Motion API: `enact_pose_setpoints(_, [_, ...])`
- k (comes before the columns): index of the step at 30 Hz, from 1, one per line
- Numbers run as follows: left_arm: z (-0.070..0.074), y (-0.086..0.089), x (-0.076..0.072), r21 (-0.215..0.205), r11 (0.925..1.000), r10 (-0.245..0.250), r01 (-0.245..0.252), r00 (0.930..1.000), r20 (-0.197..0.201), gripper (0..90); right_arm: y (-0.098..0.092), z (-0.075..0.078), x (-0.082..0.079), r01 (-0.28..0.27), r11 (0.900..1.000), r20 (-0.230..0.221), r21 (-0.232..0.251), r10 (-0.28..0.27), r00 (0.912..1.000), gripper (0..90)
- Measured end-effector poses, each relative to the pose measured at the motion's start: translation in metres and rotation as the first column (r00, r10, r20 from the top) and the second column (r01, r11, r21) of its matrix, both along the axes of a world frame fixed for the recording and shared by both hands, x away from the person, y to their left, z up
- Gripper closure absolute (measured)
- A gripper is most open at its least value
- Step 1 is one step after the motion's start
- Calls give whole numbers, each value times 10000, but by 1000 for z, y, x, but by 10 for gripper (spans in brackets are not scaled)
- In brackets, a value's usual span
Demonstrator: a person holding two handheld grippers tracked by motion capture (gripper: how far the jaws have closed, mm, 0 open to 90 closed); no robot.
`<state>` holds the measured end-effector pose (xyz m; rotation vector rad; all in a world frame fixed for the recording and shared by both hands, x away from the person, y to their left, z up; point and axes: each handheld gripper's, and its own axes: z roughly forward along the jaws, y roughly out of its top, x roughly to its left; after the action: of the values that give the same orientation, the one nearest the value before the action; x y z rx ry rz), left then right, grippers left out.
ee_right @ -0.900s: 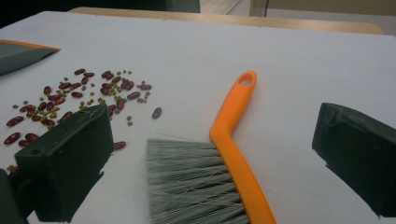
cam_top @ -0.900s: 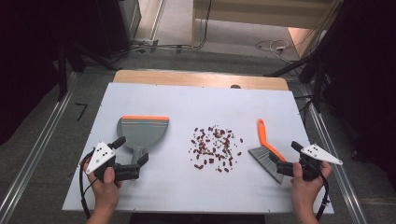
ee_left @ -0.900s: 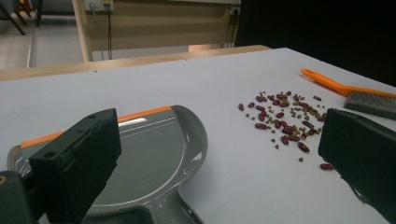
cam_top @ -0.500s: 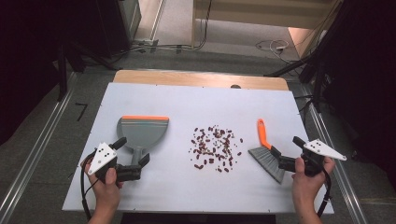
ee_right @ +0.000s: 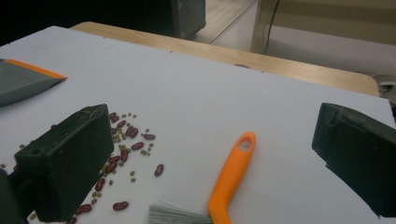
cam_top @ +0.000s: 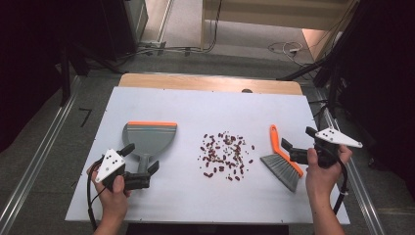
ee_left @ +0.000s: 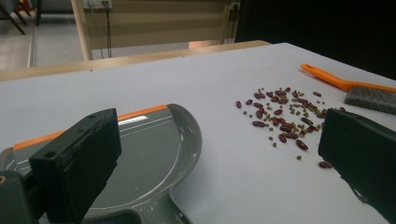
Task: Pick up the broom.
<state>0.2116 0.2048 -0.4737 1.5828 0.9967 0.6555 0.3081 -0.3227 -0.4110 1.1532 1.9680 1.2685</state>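
Beans (cam_top: 226,155) are scattered mid-table between dustpan (cam_top: 148,139) and brush (cam_top: 283,161). Both tools are approached, not yet gripped: left gripper (cam_top: 142,164) and right gripper (cam_top: 298,144) are held wide open, empty. Next, jaws must be closed on each handle.

Looking down from above; riding low and close on each gripper, both sharing the scattered beans (cam_top: 225,155).

Dustpan (ee_left: 154,154) handle hidden behind the jaws — brush (ee_right: 224,186) bristles cropped (right gripper view's bottom edge).
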Motion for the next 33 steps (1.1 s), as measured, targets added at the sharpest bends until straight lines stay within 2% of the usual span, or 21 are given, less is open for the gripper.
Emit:
enact_pose_setpoints(1, [0,0,0,24,10000,14,-14,10000,-18,0,3,4,7,-67,10000,-228,37,68,9997,0])
enact_pose_setpoints(4, [0,1,1,86,9999,78,-77,10000,-38,0,6,7,14,-114,9999,-367,23,115,9993,0])
enact_pose_setpoints(10, [0,1,1,19,10000,75,-75,10000,-31,0,16,8,35,-125,9991,-798,-416,92,9968,0])
enact_pose_setpoints(11, [0,1,1,26,10000,63,-63,10000,-19,0,17,7,42,-150,9981,-1048,-596,86,9945,0])
enact_pose_setpoints(12, [0,1,1,40,10000,67,-67,10000,-27,0,17,7,42,-150,9981,-1048,-596,86,9945,0])
enact_pose_setpoints(13, [0,1,1,57,10000,61,-61,10000,-33,0,17,5,49,-145,9975,-1319,-698,52,9913,0])
enact_pose_setpoints(15, [0,0,1,52,10000,19,-19,10000,-27,0,16,4,51,-202,9973,-1495,-702,95,9887,0])
enact_pose_setpoints(16, [0,0,1,18,10000,5,-5,10000,-29,0,14,-2,58,-273,9973,-1813,-681,146,9833,0])
enact_pose_setpoints(17, [0,0,1,34,10000,-25,25,10000,-13,0,14,-2,58,-273,9973,-1813,-681,146,9833,0])
enact_pose_setpoints(18, [0,0,1,1,10000,-88,88,10000,-32,0,14,-7,65,-312,9963,-2324,-796,119,9725,0])
enact_pose_setpoints(19, [0,0,1,1,10000,-88,88,10000,-32,0,14,-7,65,-312,9963,-2324,-796,119,9725,0])
enact_pose_setpoints(20, [0,0,0,26,9999,-142,142,9999,-49,0,13,-12,70,-311,9970,-2767,-710,103,9609,0])
enact_pose_setpoints(23, [0,0,0,-42,9999,-130,130,9999,-77,0,12,-19,76,-511,9982,-3520,-303,372,9352,42])
enact_pose_setpoints(25, [-1,0,1,-55,9999,-125,124,9999,-104,0,15,-24,79,-655,9970,-3905,-405,445,9195,59])
enact_pose_setpoints(26, [-1,0,1,-55,9999,-125,124,9999,-104,0,15,-24,79,-655,9970,-3905,-405,445,9195,59])
enact_pose_setpoints(27, [-1,0,1,-42,9999,-125,125,9999,-110,0,20,-28,80,-464,9950,-4033,-880,70,9150,126])
enact_pose_setpoints(28, [0,0,1,-46,9999,-137,137,9998,-107,0,22,-30,80,-372,9938,-4157,-1044,-96,9094,132])
enact_pose_setpoints(29, [0,-1,1,-24,9999,-130,129,9999,-87,0,24,-32,81,-309,9934,-4260,-1103,-191,9045,163])
enact_pose_setpoints(31, [0,-1,0,4,9999,-124,124,9999,-83,0,26,-35,82,58,9926,-4268,-1212,-574,9025,259])
enact_pose_setpoints(32, [0,0,0,13,9999,-116,116,9999,-87,0,27,-36,82,302,9916,-4333,-1257,-823,8975,265])
enact_pose_setpoints(33, [0,0,0,-34,9999,-96,96,9999,-88,0,29,-38,82,482,9895,-4311,-1361,-1029,8964,287])
